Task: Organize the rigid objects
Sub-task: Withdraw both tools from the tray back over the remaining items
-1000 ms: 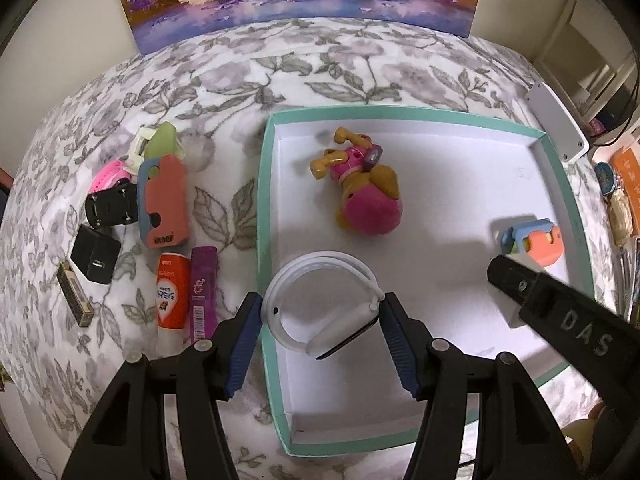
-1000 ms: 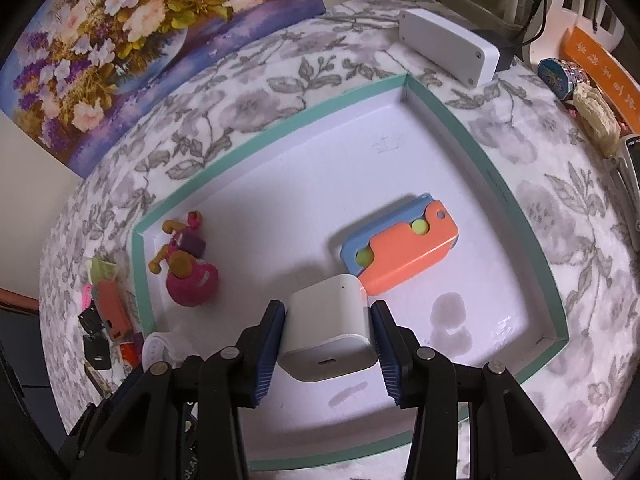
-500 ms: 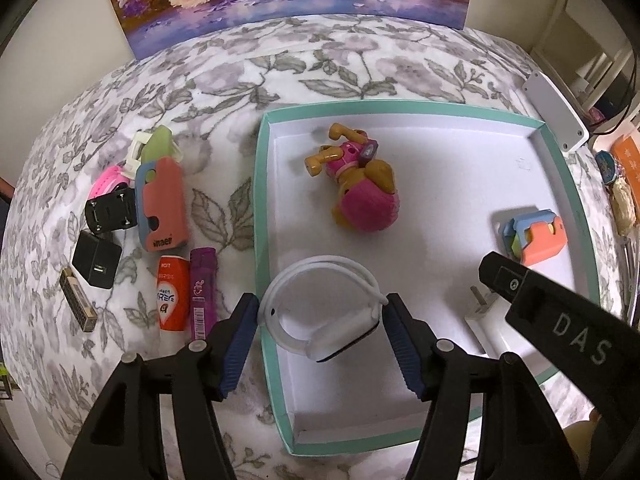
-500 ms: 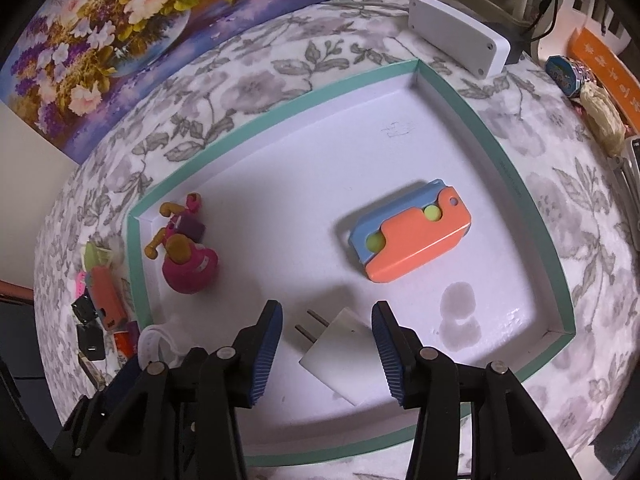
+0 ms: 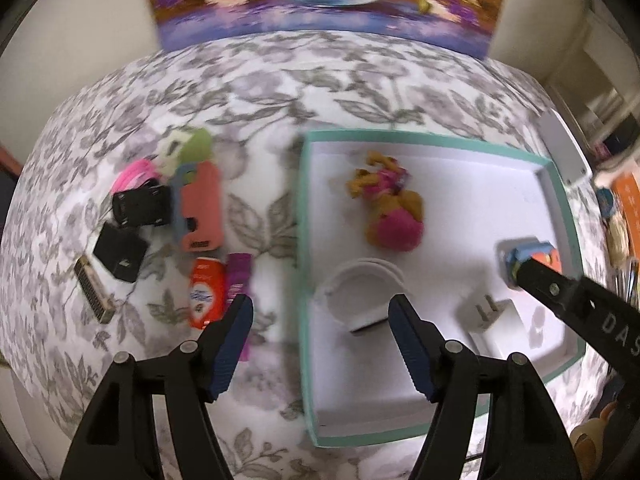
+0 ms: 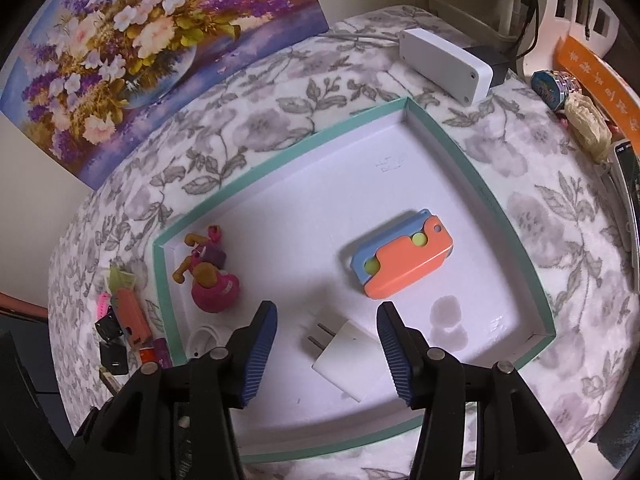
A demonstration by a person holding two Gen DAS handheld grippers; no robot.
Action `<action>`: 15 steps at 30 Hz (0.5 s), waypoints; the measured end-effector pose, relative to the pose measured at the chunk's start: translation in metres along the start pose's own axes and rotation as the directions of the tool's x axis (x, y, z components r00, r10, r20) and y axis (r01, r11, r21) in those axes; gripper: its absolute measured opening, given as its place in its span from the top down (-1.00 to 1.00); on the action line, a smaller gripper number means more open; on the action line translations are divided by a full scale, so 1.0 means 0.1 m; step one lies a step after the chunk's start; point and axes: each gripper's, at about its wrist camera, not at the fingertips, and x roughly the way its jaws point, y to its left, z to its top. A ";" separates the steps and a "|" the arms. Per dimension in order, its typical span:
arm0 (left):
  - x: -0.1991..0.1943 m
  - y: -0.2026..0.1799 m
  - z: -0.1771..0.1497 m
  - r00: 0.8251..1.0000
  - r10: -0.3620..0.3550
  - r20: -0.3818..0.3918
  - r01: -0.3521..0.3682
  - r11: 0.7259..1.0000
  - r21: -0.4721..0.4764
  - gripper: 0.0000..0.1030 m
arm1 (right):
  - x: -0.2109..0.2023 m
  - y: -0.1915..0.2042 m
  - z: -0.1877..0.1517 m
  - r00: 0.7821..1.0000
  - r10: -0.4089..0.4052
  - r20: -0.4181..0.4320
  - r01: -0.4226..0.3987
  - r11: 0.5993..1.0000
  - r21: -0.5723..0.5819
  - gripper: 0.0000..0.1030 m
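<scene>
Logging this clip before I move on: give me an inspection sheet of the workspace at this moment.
Surface: floral cloth.
Job's things: teal-rimmed tray holds pink dog toy, orange-blue case, white charger, white ring case.
Clutter: salmon case, black blocks, orange tube left of the tray.
Grippers: left gripper, right gripper open, jaws just opening, nothing gripped.
Cables: dark cables, far corner.
Surroundings: flower painting, white box.
</scene>
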 end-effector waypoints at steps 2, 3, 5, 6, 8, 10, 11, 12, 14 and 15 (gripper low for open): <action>-0.01 0.12 0.02 1.000 0.016 -0.001 -0.016 0.999 -0.040 -0.39 | 0.01 0.01 0.00 1.000 -0.001 -0.003 0.001 1.000 -0.005 -0.09; -0.01 0.18 0.03 1.000 0.022 -0.002 -0.022 0.998 -0.056 -0.39 | 0.02 0.01 -0.01 1.000 -0.001 -0.006 0.001 1.000 -0.006 -0.09; -0.01 0.31 0.05 0.999 0.034 -0.005 -0.034 0.995 -0.099 -0.39 | 0.03 0.02 -0.02 1.000 -0.003 -0.010 0.003 1.000 -0.010 -0.09; -0.02 0.36 0.05 0.999 0.037 -0.006 -0.037 0.993 -0.113 -0.39 | 0.04 0.02 -0.02 1.000 -0.006 -0.011 0.006 1.000 -0.013 -0.09; -0.02 0.52 0.07 0.999 0.048 -0.008 -0.048 0.986 -0.158 -0.39 | 0.05 0.03 -0.03 1.000 -0.011 -0.013 0.011 1.000 -0.016 -0.09; -0.02 0.65 0.08 0.998 0.063 -0.011 -0.064 0.979 -0.193 -0.39 | 0.06 0.05 -0.04 1.000 -0.019 -0.013 0.019 1.000 -0.022 -0.09; -0.02 0.73 0.08 0.997 0.072 -0.013 -0.073 0.974 -0.214 -0.39 | 0.07 0.06 -0.04 1.000 -0.022 -0.014 0.022 0.999 -0.026 -0.12; -0.02 0.77 0.08 0.997 0.077 -0.015 -0.078 0.971 -0.225 -0.39 | 0.08 0.07 -0.04 1.000 -0.025 -0.016 0.025 0.999 -0.030 -0.17; -0.01 0.90 0.09 0.996 0.085 -0.021 -0.088 0.961 -0.260 -0.66 | 0.10 0.11 -0.05 0.999 -0.030 -0.020 0.029 0.999 -0.041 -0.18; -0.01 0.97 0.09 0.996 0.087 -0.022 -0.090 0.956 -0.280 -0.80 | 0.10 0.12 -0.06 0.999 -0.034 -0.021 0.033 0.998 -0.047 -0.19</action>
